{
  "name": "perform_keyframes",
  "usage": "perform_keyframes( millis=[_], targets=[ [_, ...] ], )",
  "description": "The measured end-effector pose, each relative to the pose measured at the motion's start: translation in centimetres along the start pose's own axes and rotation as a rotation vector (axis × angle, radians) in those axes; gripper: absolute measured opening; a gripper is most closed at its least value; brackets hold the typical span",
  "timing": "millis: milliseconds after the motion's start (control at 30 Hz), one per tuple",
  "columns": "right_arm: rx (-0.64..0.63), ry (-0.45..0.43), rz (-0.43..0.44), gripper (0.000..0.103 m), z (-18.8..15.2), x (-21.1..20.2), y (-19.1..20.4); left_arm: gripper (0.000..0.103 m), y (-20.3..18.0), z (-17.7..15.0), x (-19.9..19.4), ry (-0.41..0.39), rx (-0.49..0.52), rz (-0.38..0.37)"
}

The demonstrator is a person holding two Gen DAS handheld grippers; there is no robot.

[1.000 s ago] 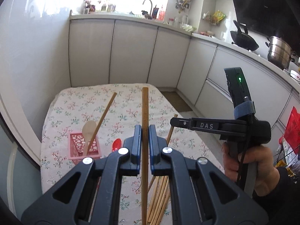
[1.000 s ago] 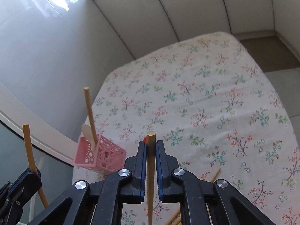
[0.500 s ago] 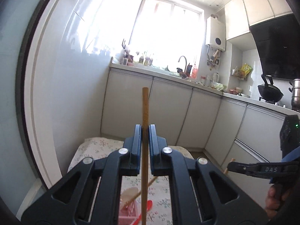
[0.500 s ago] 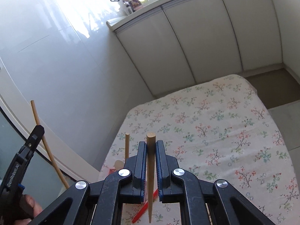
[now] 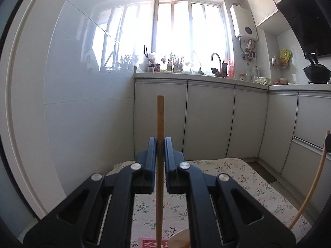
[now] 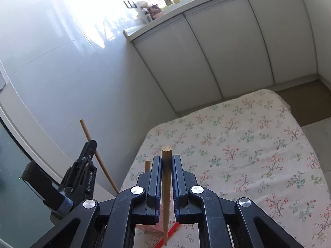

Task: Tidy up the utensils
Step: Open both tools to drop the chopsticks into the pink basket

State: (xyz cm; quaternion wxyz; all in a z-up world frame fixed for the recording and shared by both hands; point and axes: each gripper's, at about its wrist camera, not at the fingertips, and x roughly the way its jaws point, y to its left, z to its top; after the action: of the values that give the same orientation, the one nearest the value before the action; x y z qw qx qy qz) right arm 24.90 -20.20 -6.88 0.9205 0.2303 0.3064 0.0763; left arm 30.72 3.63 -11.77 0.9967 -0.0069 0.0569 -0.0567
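Observation:
My left gripper [image 5: 159, 144] is shut on a wooden chopstick [image 5: 160, 119] held upright above the floral table [image 5: 244, 177]. Below it, the rim of the pink basket [image 5: 154, 244] and a wooden spoon bowl [image 5: 180, 239] peek in at the bottom. My right gripper [image 6: 166, 162] is shut on another wooden chopstick [image 6: 166, 155], also upright. In the right wrist view the left gripper [image 6: 86, 159] stands at the left with its chopstick [image 6: 93, 148]. A stick end [image 6: 147, 165] rises beside my right jaws. A red utensil [image 6: 172, 228] and a bit of the pink basket [image 6: 154, 226] show under them.
White cabinets [image 5: 209, 119] and a counter with a sink tap [image 5: 215, 59] stand beyond the table. A glossy white wall [image 5: 82, 103] is close on the left. The right gripper's chopstick [image 5: 310, 186] curves up at the right edge. Floor [image 6: 306, 103] lies past the table's far end.
Both grippers have risen and tilted upward with their chopsticks. The table with basket, spoon and chopstick pile dropped out of the left view; the left gripper came closer in the right view.

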Motion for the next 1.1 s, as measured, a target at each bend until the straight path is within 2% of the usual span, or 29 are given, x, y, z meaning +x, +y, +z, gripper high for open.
perform_keyframes(
  millis=[300,367,433,500,733,967,1100],
  targets=[
    [-0.015,0.005,0.007,0.008,-0.4,0.2,0.7,0.010,-0.3,-1.2,-0.2,0.035,0.063,-0.007],
    [-0.019,-0.003,0.011,0.008,-0.4,0.0,0.9,0.016,-0.3,-1.2,-0.2,0.061,0.060,-0.010],
    [-0.023,-0.017,0.020,0.008,-0.3,-0.4,1.2,0.033,-0.1,-1.0,-0.4,0.084,0.046,-0.010],
    [-0.029,-0.040,0.026,0.008,-0.1,-0.8,1.5,0.041,0.0,-0.6,-0.6,0.115,0.034,-0.004],
    [-0.005,-0.125,0.049,0.008,0.6,-1.3,2.5,0.060,0.9,0.2,-2.3,0.274,0.000,0.070],
    [0.011,-0.188,0.082,0.008,0.2,0.7,3.6,0.072,2.1,-0.8,-4.0,0.502,-0.051,0.155],
    [-0.042,-0.201,0.062,0.008,-0.8,2.4,4.9,0.075,2.6,-2.2,-5.2,0.579,-0.091,0.177]
  ],
)
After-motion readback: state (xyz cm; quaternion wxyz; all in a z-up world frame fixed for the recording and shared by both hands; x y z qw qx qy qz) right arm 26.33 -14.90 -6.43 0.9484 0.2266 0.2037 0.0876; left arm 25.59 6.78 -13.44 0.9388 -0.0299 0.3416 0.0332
